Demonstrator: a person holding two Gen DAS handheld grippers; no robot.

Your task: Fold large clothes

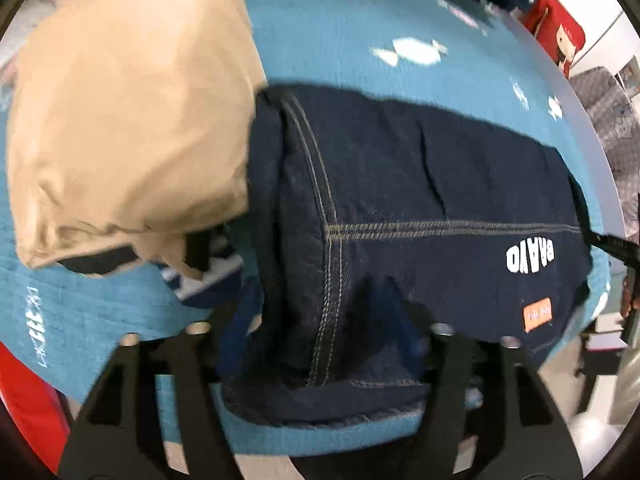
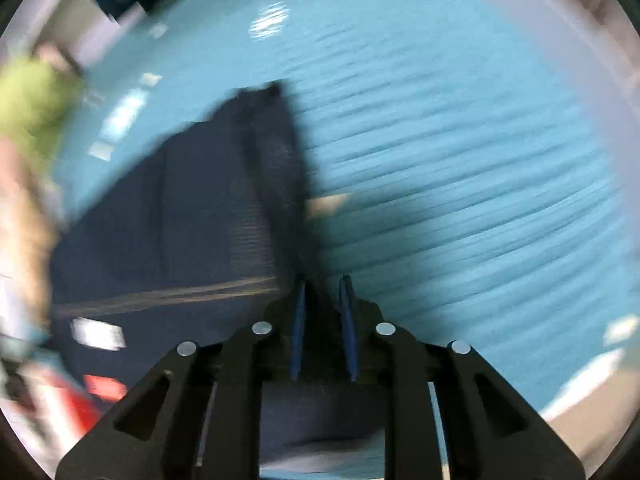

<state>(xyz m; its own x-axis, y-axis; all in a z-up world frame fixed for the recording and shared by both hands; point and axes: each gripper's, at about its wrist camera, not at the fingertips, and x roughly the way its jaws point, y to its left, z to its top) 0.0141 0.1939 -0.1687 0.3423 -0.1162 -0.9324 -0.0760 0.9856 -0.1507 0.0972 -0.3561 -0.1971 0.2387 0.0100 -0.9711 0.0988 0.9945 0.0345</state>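
A dark denim garment lies folded on the blue patterned cloth that covers the table. It has pale stitching, white letters and an orange tag near its right end. My left gripper hangs over the garment's near edge. It is open, its fingers stand wide on either side of the fold, and neither pad presses on it. The right wrist view is blurred. There my right gripper has its blue pads close together at the right edge of the denim garment, and dark fabric runs in between them.
A beige cushion rests on the blue cloth, against the denim's left end. A striped blue-and-white item pokes out beneath it. A red box stands beyond the table's far right rim. Floor and furniture show at the right.
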